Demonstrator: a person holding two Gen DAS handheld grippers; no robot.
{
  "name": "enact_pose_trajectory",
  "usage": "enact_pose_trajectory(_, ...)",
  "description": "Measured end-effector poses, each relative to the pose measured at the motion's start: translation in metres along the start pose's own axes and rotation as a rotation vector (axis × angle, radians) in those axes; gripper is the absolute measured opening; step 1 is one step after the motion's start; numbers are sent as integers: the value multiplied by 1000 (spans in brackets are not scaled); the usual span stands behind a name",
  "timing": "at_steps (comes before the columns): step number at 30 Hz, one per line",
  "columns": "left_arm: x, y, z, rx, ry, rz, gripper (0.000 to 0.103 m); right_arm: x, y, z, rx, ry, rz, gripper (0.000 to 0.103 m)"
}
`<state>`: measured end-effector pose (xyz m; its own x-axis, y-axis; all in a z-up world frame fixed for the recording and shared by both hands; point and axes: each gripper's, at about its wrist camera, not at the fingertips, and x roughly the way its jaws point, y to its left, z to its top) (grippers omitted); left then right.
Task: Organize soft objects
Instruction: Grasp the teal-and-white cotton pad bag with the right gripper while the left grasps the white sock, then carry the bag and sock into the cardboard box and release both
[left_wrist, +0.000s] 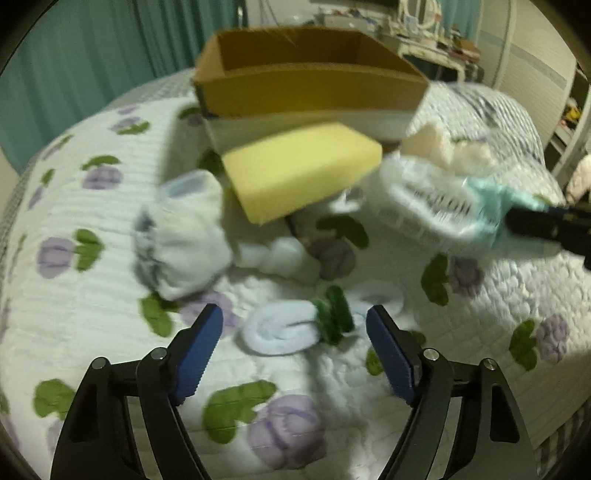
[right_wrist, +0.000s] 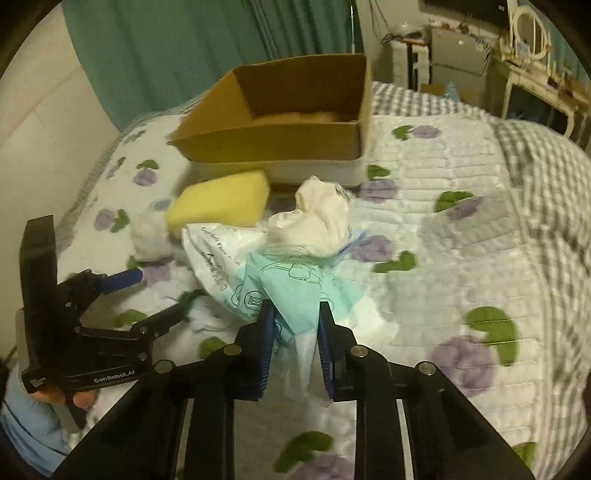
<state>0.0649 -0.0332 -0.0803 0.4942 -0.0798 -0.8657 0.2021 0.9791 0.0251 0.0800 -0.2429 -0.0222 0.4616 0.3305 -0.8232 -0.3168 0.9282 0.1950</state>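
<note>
Right tool (right_wrist: 293, 325): its blue fingers are clamping the teal-and-white plastic pack (right_wrist: 258, 280), which is bulging with white soft filling at its far end.
Left tool (left_wrist: 295, 332): standing wide apart over the bed, gripping nothing; a rolled white sock with a green cuff (left_wrist: 291, 325) is lying between its fingers.
Left wrist view only: showing the rolled sock, a larger white sock bundle (left_wrist: 184, 236) and a grey-and-white plush piece (left_wrist: 295, 254) near the sponge.
Right wrist view only: showing the inside of the cardboard box (right_wrist: 280, 122), where something pale brown is lying, blurred.
Yellow sponge (left_wrist: 299, 173): resting just in front of the box.
Surface: a bed with a white quilt (right_wrist: 443, 236) printed with purple flowers and green leaves.
Room: teal curtain (right_wrist: 184, 48) hanging behind the bed; cluttered white furniture (right_wrist: 532, 70) standing at the far right.
</note>
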Motion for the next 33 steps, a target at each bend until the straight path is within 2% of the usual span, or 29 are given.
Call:
enact_pose_trajectory(4,18,-8,-3,37,59,-18,76,-9,-1,-2,25,-37,28,19)
enact_pose_trajectory(7,28,-9,-4,49,91,-11,65,-21,-2,0,23,-79,39,18)
enact_pose_trajectory(8,28,-9,-5,52,91,-9,53,-24,-1,0,13,-84,32,18)
enact_pose_trajectory(11,20,-9,-5,57,77,-35,44,-29,4,1,-13,-91,3,18)
enact_pose_trajectory(12,16,-9,-6,61,69,-53,25,-30,5,0,-14,-92,-4,18)
enact_pose_trajectory(13,11,-9,-7,65,61,-61,17,-31,6,-1,-13,-90,-10,18)
enact_pose_trajectory(15,-2,-7,-7,64,38,-83,10,-34,7,-3,-14,-92,-24,18)
enact_pose_trajectory(18,-22,-3,-8,59,3,-129,7,-43,8,-6,-14,-105,-33,18)
enact_pose_trajectory(24,-47,-9,-1,70,-67,-106,6,-71,12,-12,-10,-147,-52,18)
enact_pose_trajectory(29,-86,-3,13,43,-183,-82,6,-97,17,-9,-23,-203,-92,18)
enact_pose_trajectory(33,-118,3,34,24,-287,-50,6,-116,25,7,-53,-264,-131,18)
